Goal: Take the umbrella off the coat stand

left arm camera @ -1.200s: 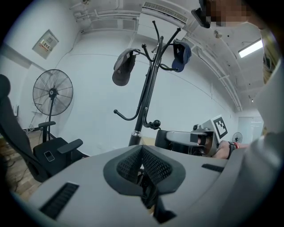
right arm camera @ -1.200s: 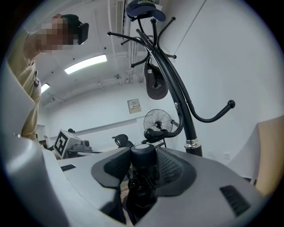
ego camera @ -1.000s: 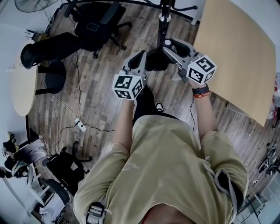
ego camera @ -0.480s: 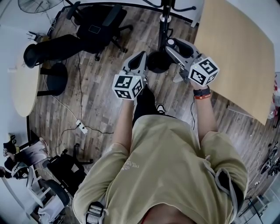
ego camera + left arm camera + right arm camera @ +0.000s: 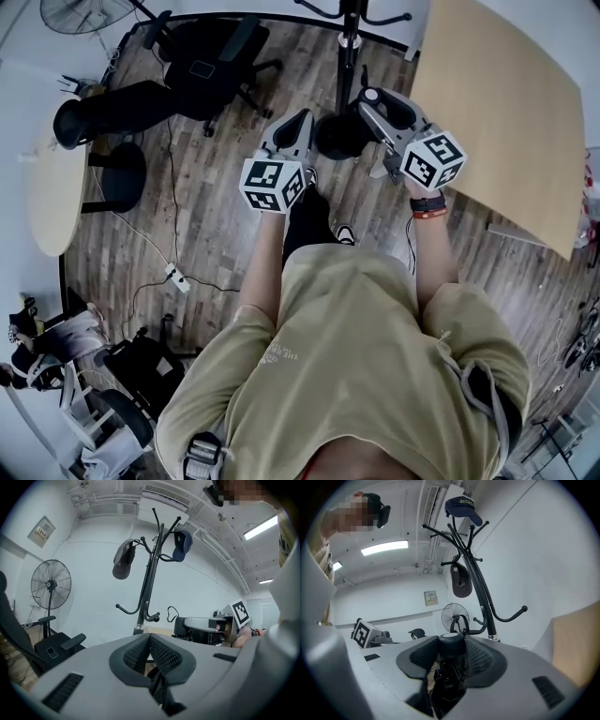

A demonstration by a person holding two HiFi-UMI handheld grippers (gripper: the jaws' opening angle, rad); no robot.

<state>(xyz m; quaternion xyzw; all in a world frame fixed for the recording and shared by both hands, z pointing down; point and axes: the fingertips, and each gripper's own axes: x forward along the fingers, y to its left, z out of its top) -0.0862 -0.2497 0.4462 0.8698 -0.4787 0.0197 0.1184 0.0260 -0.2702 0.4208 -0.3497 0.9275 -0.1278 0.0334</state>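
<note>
The person is standing before a black coat stand (image 5: 149,581), which is rising ahead of both pairs of jaws and well apart from them. A wooden table (image 5: 506,112) is lying to the right of the right jaws, and a floor fan (image 5: 50,585) is standing far to the left of the left jaws.

The right gripper (image 5: 451,641) is clamping its jaws on the black umbrella (image 5: 450,654). The umbrella's round end cap is sitting upright between the two pads.

The left gripper (image 5: 150,638) is holding its jaws together at the tips, with nothing between them.

A grey cap (image 5: 123,564) and a blue cap (image 5: 182,544) are hanging on the upper hooks, high above the jaws. The lower hooks are showing bare.

Progress: the umbrella appears to be already off the stand, so only carrying it clear seems to be left.

Not shown: the umbrella's length is dropping out of sight below the right jaws. From overhead it is merging with the dark shape beneath the grippers, so its lower end cannot be made out.
</note>
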